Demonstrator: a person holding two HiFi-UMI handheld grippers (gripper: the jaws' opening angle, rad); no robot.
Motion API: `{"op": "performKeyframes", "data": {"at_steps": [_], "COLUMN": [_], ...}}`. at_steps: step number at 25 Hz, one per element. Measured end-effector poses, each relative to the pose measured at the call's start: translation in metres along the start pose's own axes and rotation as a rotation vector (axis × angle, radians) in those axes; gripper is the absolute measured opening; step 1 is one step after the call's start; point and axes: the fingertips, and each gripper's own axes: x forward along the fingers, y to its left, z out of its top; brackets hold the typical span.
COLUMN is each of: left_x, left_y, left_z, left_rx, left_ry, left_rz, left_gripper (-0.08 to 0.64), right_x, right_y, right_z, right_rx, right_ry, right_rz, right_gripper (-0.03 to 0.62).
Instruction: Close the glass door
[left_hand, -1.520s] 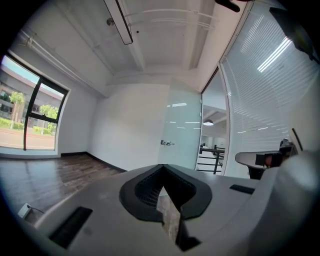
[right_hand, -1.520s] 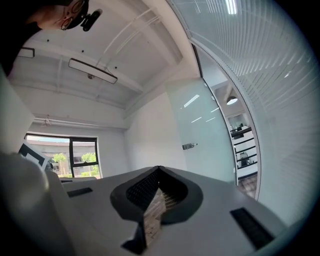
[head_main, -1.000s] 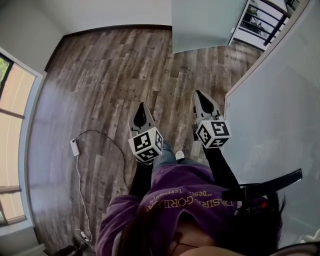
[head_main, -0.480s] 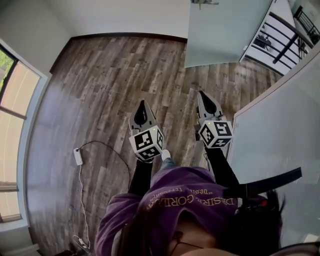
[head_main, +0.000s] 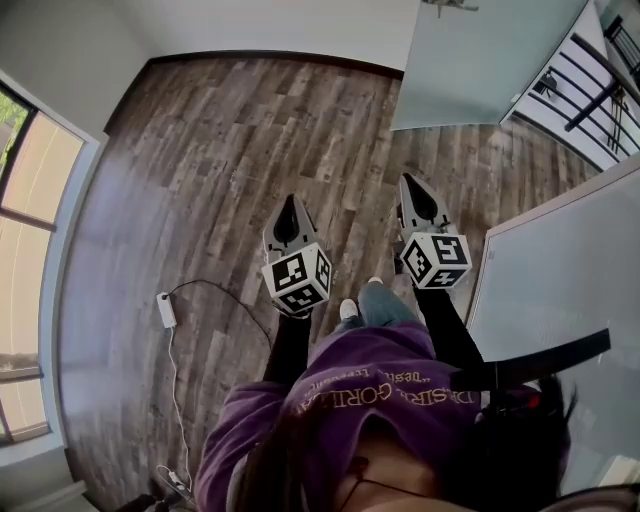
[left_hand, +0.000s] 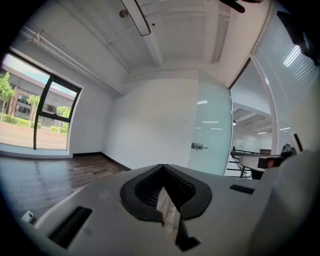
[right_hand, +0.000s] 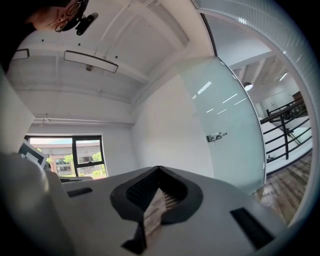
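Observation:
The frosted glass door (head_main: 480, 60) stands open ahead at the upper right, with its metal handle (head_main: 450, 5) at the top edge. Both grippers point at it from well short of it, held level over the wood floor. My left gripper (head_main: 288, 208) is shut and holds nothing. My right gripper (head_main: 412, 186) is likewise shut and empty. In the left gripper view the door (left_hand: 210, 125) and handle (left_hand: 198, 146) lie right of the closed jaws of the left gripper (left_hand: 162, 166). In the right gripper view the door (right_hand: 230, 120) and handle (right_hand: 216, 136) lie right of the right gripper (right_hand: 159, 168).
A frosted glass wall (head_main: 560, 290) runs along the right, close to my right arm. Beyond the doorway is a black railing (head_main: 590, 70). A white charger and cable (head_main: 166, 310) lie on the floor at the left. A large window (head_main: 30, 200) fills the left wall.
The person has walked forward over the floor; the door and doorway have come nearer and larger in the head view. Both grippers travelled along, still shut.

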Motion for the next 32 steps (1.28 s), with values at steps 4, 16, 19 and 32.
{"op": "performKeyframes", "data": {"at_steps": [4,16,19,32], "left_x": [0.027,0.158,0.197,0.297], "left_y": [0.019,0.055,0.053,0.083], "left_z": [-0.006,0.04,0.056,0.077], "left_rx": [-0.009,-0.002,0.005,0.012], "left_ry": [0.01,-0.027,-0.043,-0.044], "left_rz": [0.049,0.14,0.145,0.153], "left_gripper": [-0.003,-0.003,-0.003,-0.003], "right_x": [0.038,0.197,0.235,0.347], "right_y": [-0.005,-0.018,-0.03,-0.046], "right_z": [-0.008,0.026,0.042,0.054], "right_rx": [0.0,-0.033,-0.038,-0.041], "right_ry": [0.025,0.027,0.012,0.005], "right_rz": [0.018,0.14,0.158,0.151], "right_gripper": [-0.002,-0.002,-0.002,-0.002]}}
